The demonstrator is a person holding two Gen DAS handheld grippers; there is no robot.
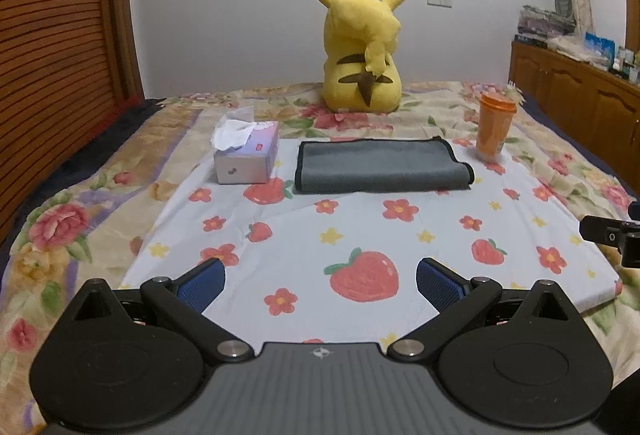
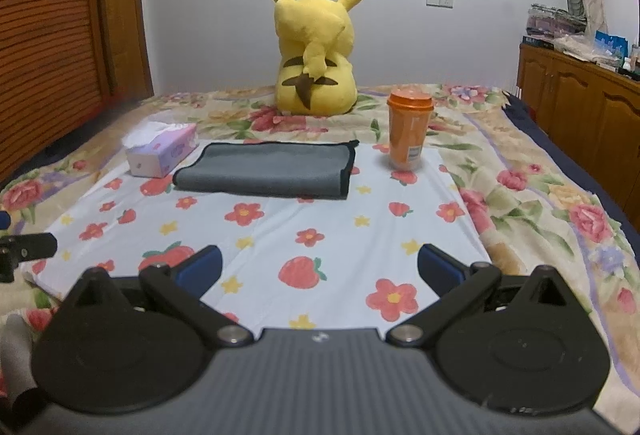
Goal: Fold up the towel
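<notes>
A grey towel [image 1: 380, 165] with a black edge lies folded flat on a white board with a strawberry and flower print [image 1: 360, 235]. It also shows in the right wrist view [image 2: 268, 169]. My left gripper [image 1: 320, 281] is open and empty, well short of the towel, above the near part of the board. My right gripper [image 2: 318, 267] is open and empty, also well back from the towel. Part of the right gripper shows at the right edge of the left wrist view [image 1: 612, 235].
A tissue box [image 1: 246, 151] stands left of the towel and an orange cup [image 1: 495, 127] right of it. A yellow plush toy [image 1: 360, 47] sits behind on the floral bedspread [image 1: 80, 219]. A wooden cabinet [image 1: 580, 91] stands at the right, a slatted wooden panel [image 1: 52, 55] at the left.
</notes>
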